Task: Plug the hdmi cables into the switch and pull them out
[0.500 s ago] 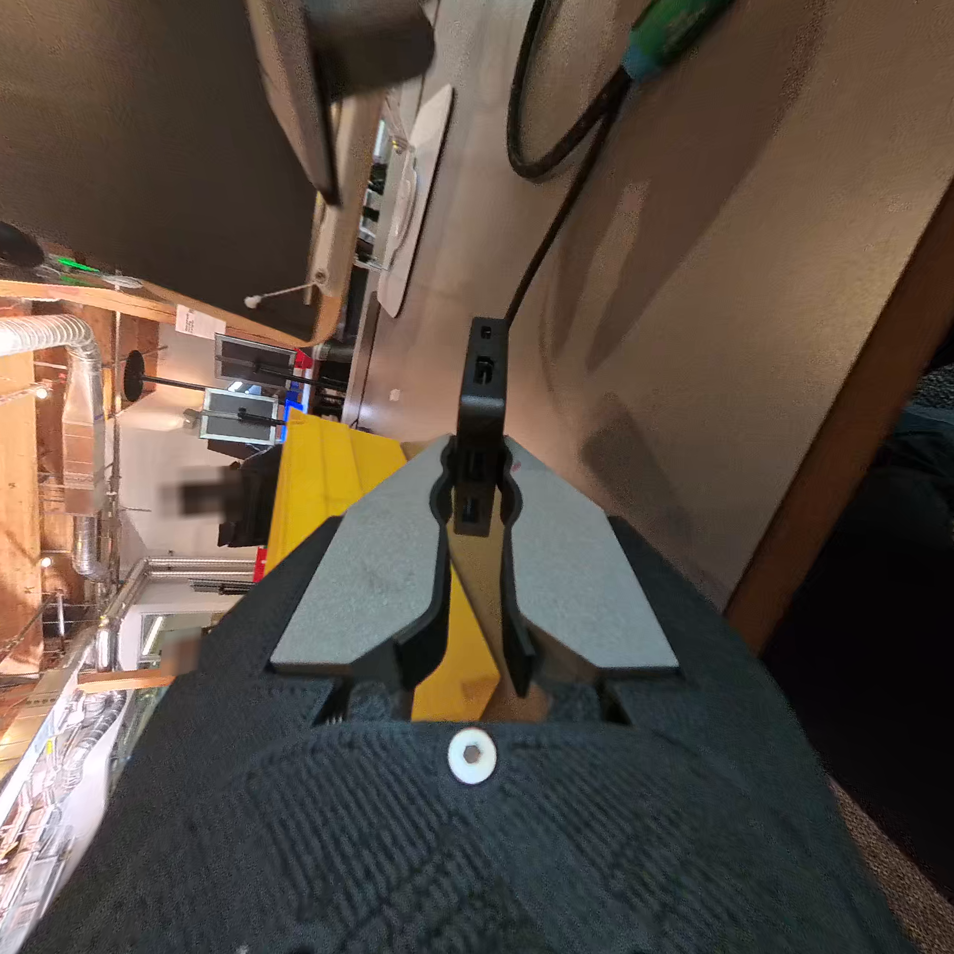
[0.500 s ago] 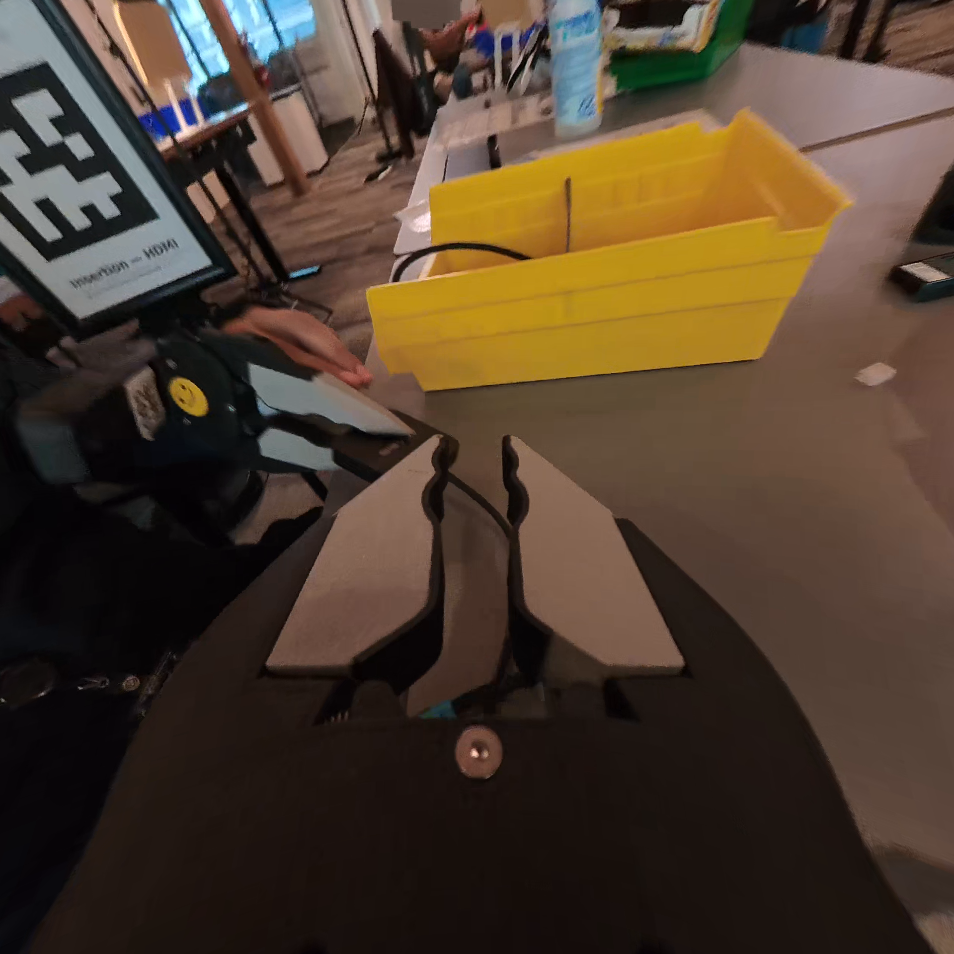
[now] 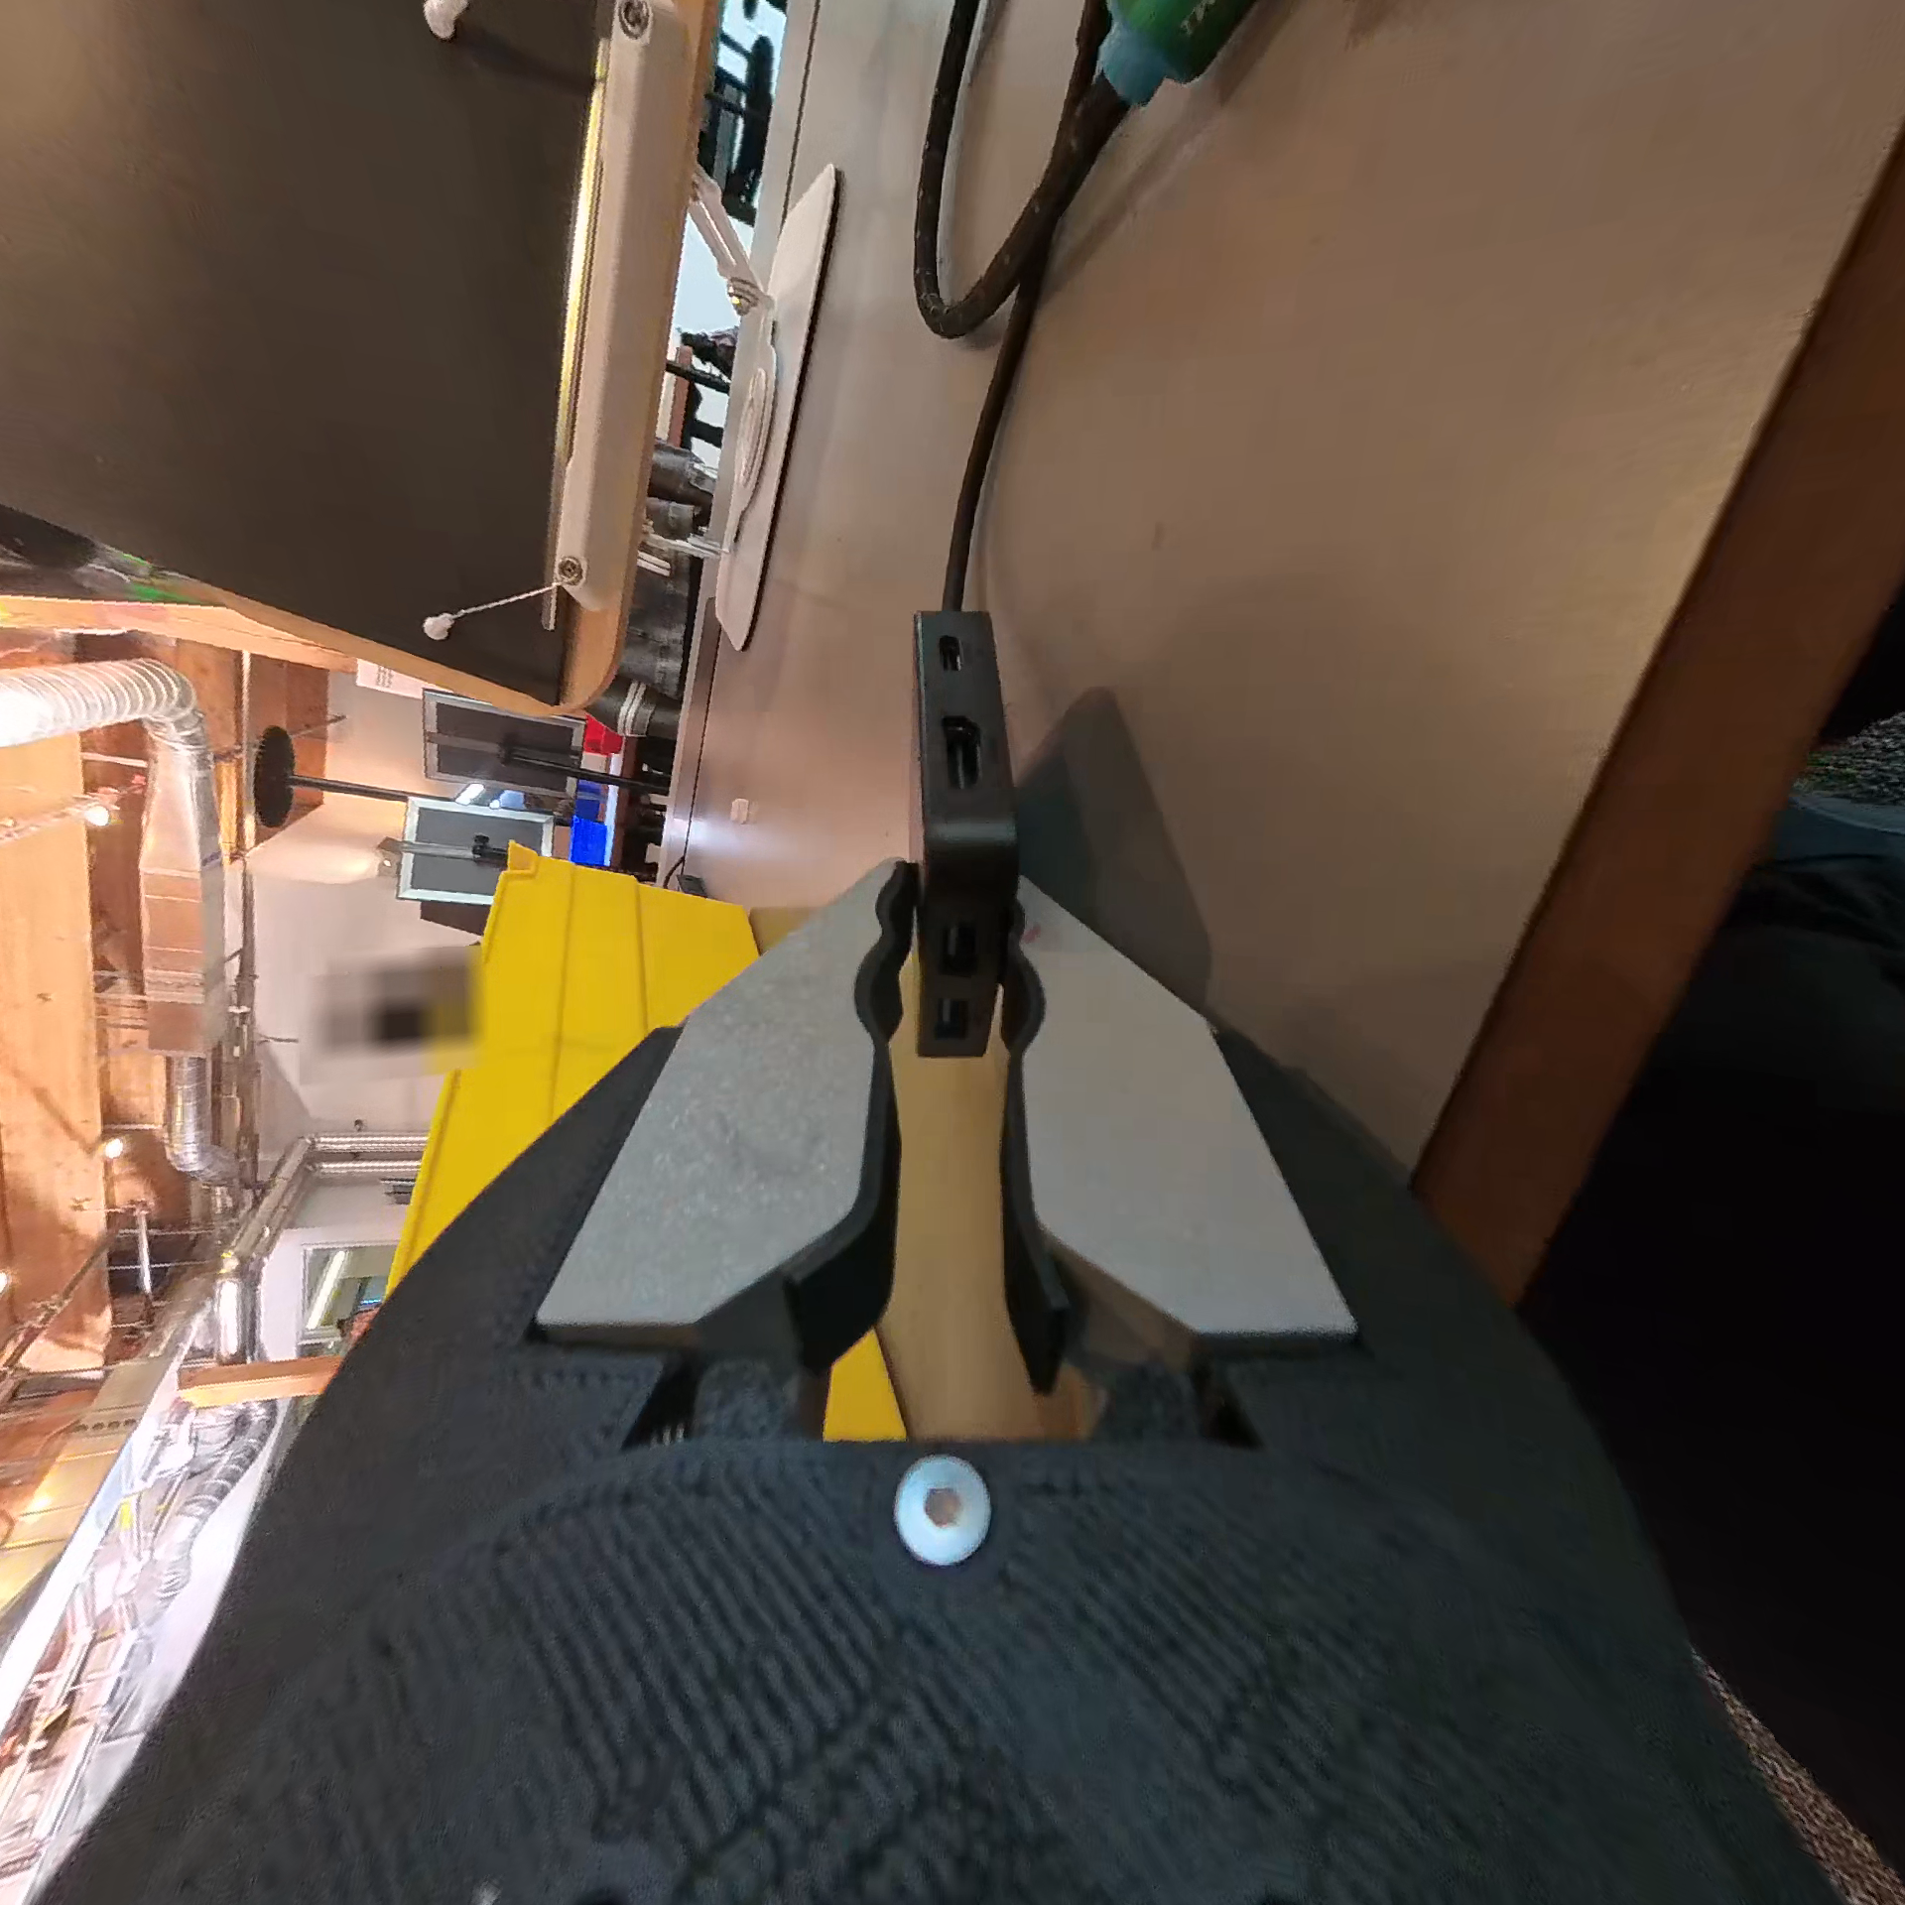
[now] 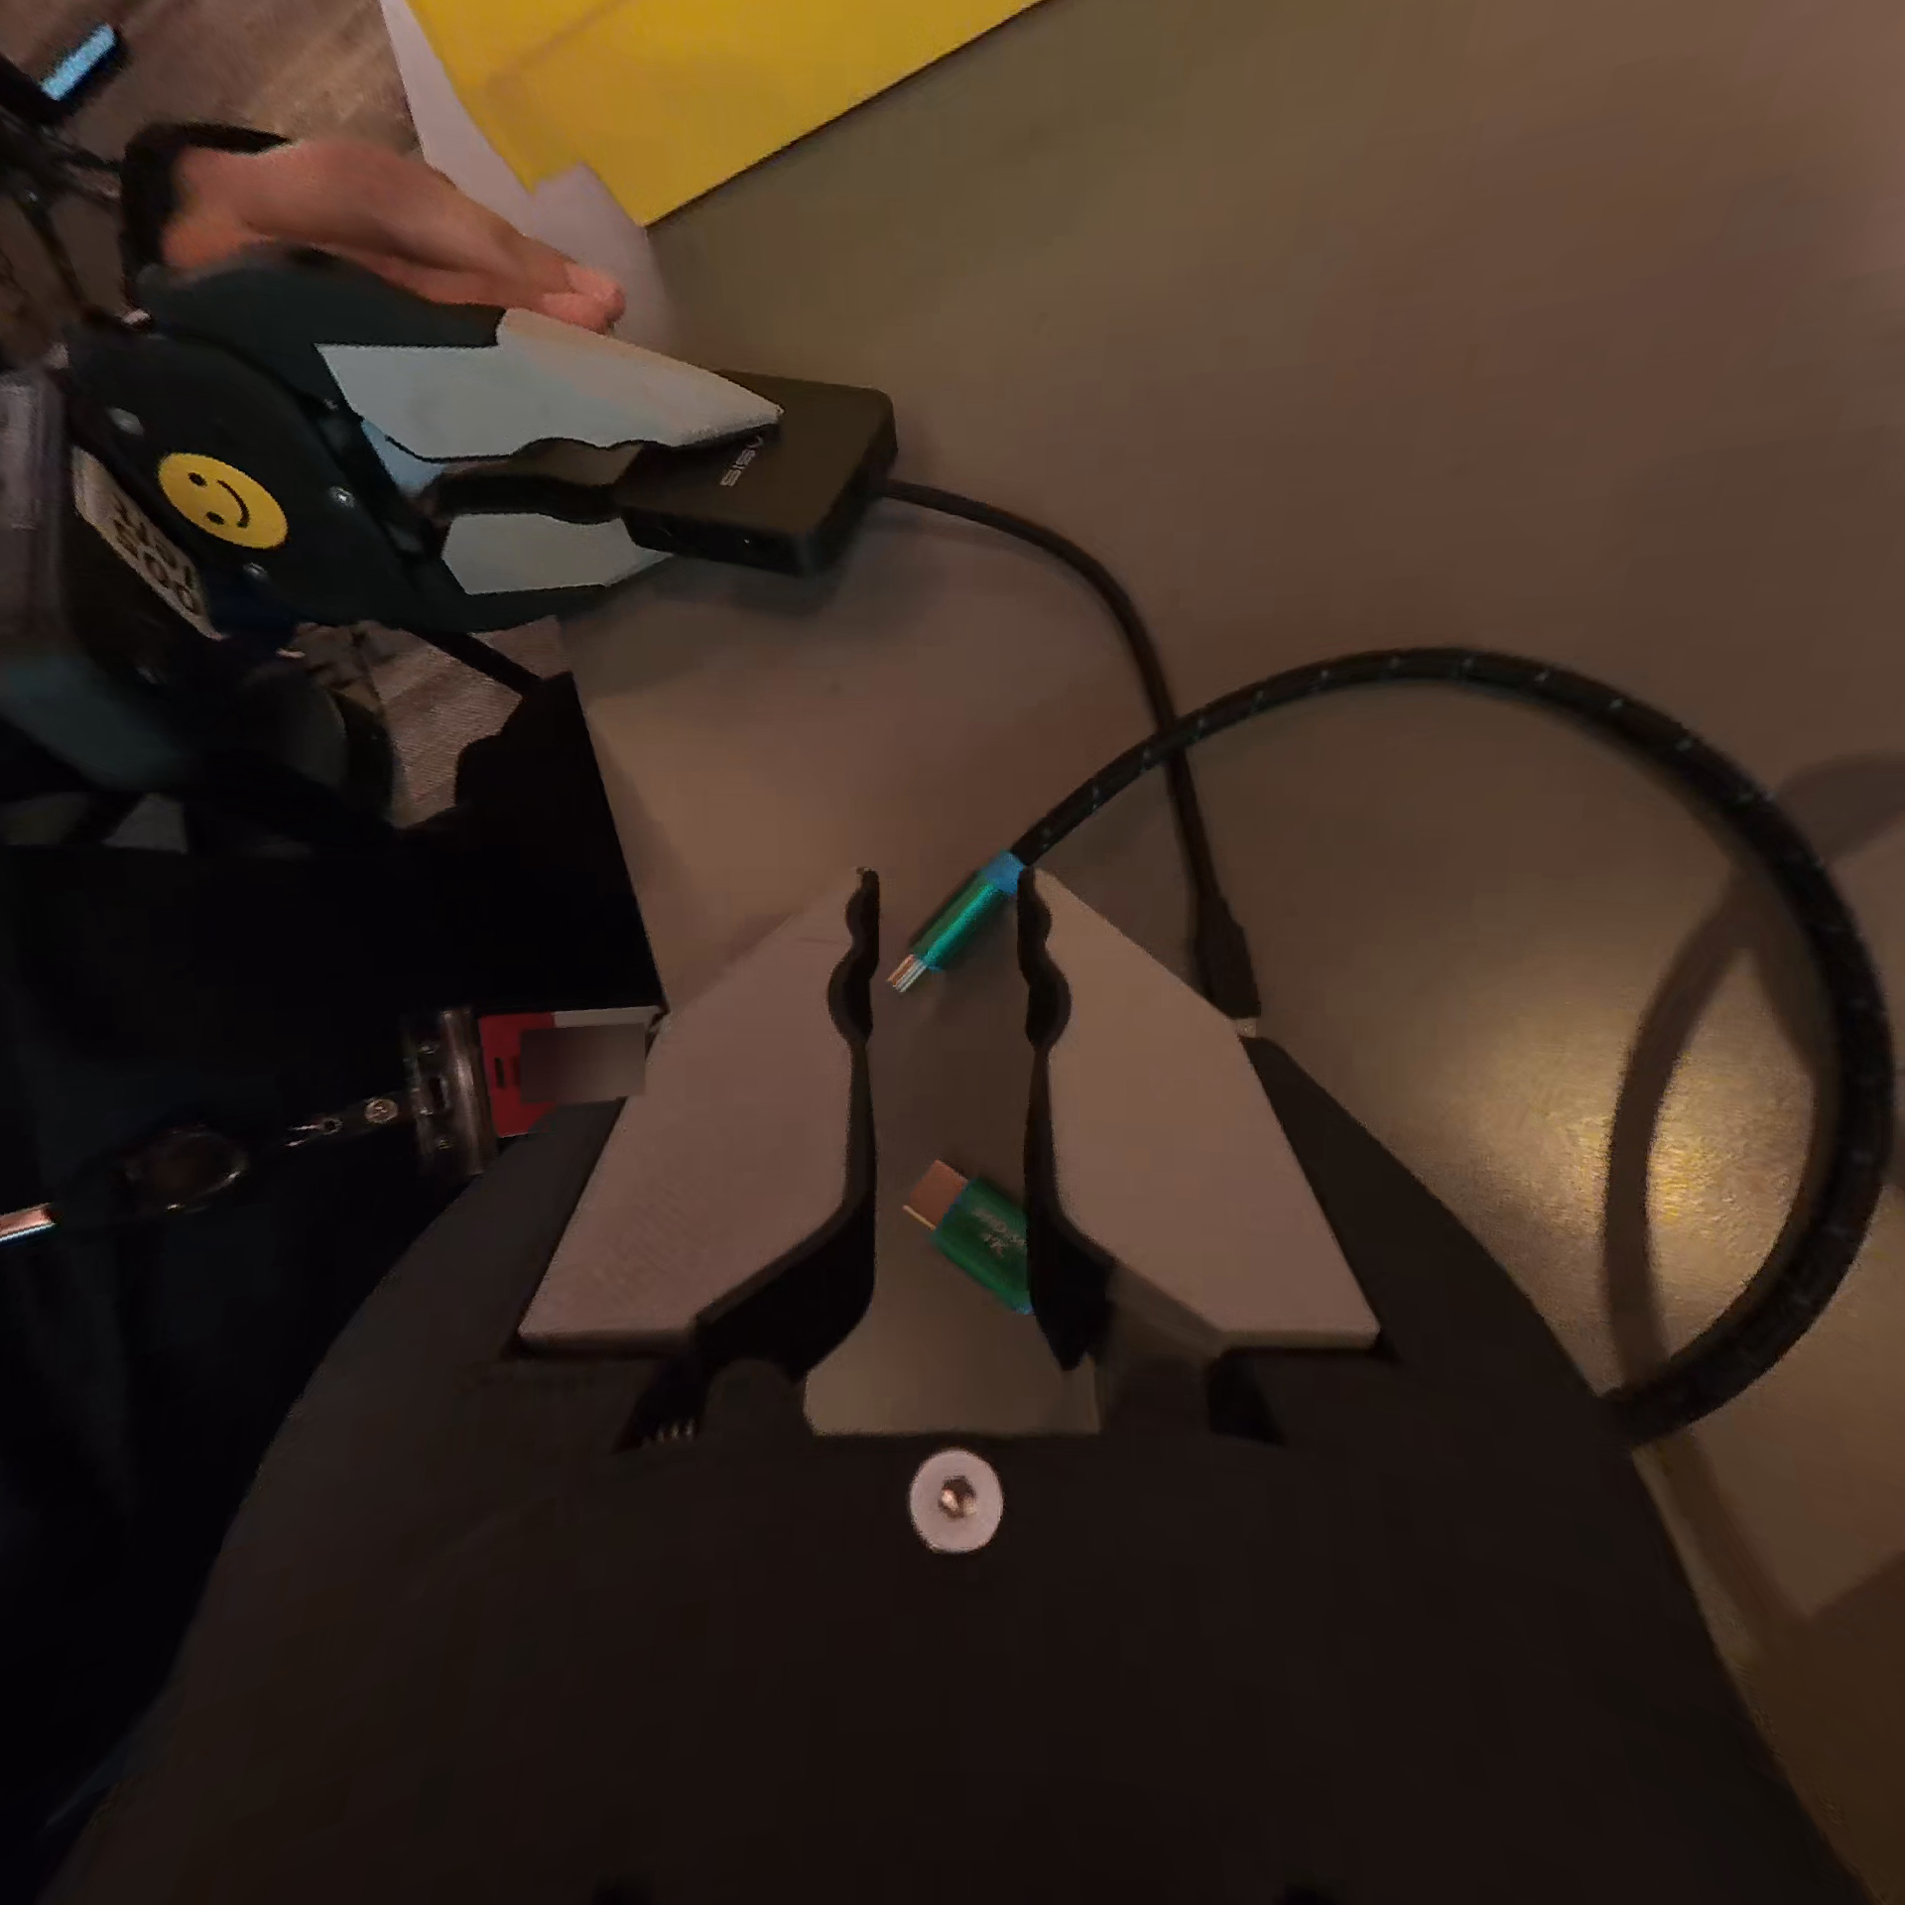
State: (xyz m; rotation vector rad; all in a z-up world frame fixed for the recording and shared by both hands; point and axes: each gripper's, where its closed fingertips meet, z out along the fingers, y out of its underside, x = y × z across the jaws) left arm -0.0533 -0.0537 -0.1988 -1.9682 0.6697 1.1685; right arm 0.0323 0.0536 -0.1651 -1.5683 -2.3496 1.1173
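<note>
Two grippers over a grey table (image 4: 1340, 309): left (image 3: 957, 964) clamps switch (image 3: 964, 783), right (image 4: 943, 954) fingers apart, empty.

left gripper (image 3: 957, 964): black textured body | grey wedge jaws | silver screw | yellow smiley sticker (image 4: 221, 502)

Grey-brown tabletop (image 3: 1392, 515) with a wooden edge strip (image 3: 1701, 722) right of the jaws. Left of them, exposed wooden ceiling beams (image 3: 41, 979), silver ventilation ducts (image 3: 124, 701) and small warm lamps (image 3: 98, 814). Beyond the jaws, a pale wall (image 3: 309, 897) and framed panels on black stands (image 3: 505, 737). Speckled carpet (image 3: 1794, 1794) at lower right.
</note>
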